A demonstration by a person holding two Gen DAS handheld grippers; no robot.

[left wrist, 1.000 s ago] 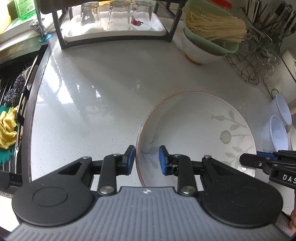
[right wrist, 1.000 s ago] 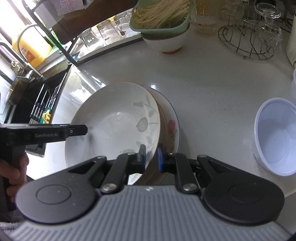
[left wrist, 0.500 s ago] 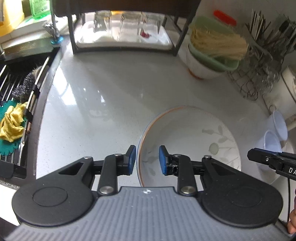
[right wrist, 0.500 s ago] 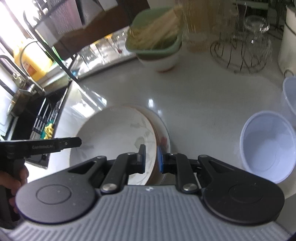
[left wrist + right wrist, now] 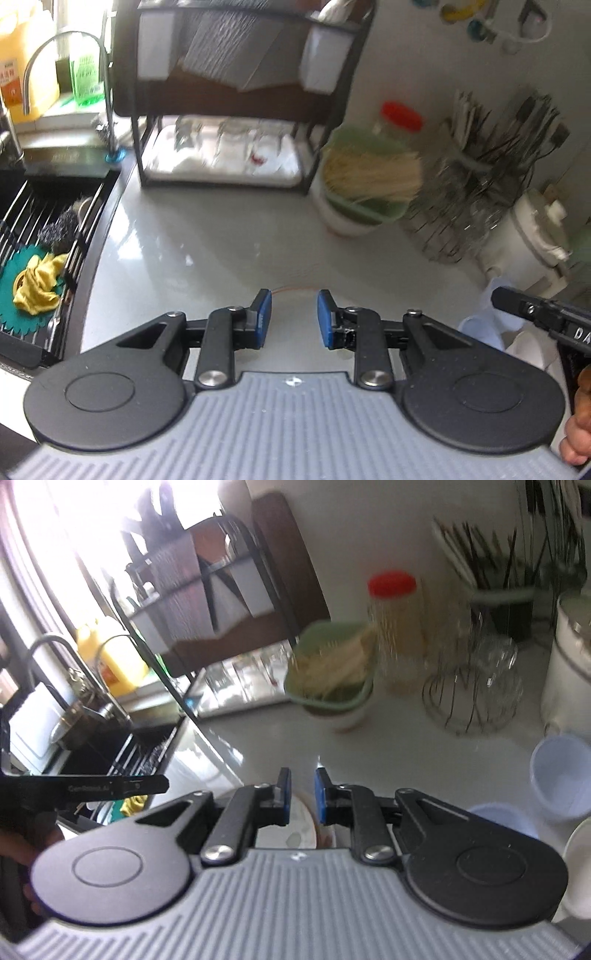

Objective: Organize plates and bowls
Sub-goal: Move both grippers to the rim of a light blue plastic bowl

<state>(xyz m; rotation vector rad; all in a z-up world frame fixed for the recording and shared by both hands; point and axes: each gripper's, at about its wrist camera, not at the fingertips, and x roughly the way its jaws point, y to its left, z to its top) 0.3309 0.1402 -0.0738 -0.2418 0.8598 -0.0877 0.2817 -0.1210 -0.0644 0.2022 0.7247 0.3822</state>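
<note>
My left gripper (image 5: 294,317) is open and empty above the counter. Only a thin orange rim of the white floral bowl (image 5: 295,288) shows between its fingers. My right gripper (image 5: 302,795) is slightly open and empty. The bowl (image 5: 301,821) and a plate edge (image 5: 325,837) under it show just below and behind its fingertips, mostly hidden by the gripper body. The right gripper's tip (image 5: 517,301) shows at the right of the left wrist view, and the left gripper's tip (image 5: 122,785) at the left of the right wrist view.
A black dish rack (image 5: 236,110) with glasses stands at the back. A green bowl of noodles (image 5: 365,184) sits on a white bowl. A wire glass stand (image 5: 472,690), cutlery holder (image 5: 509,122), translucent plastic bowls (image 5: 561,771) and a white pot (image 5: 532,236) are right; the sink (image 5: 40,236) is left.
Both grippers have risen and tilted up, away from the bowl and plate. The right gripper let go of the rims it pinched. The bowl has almost dropped out of view.
</note>
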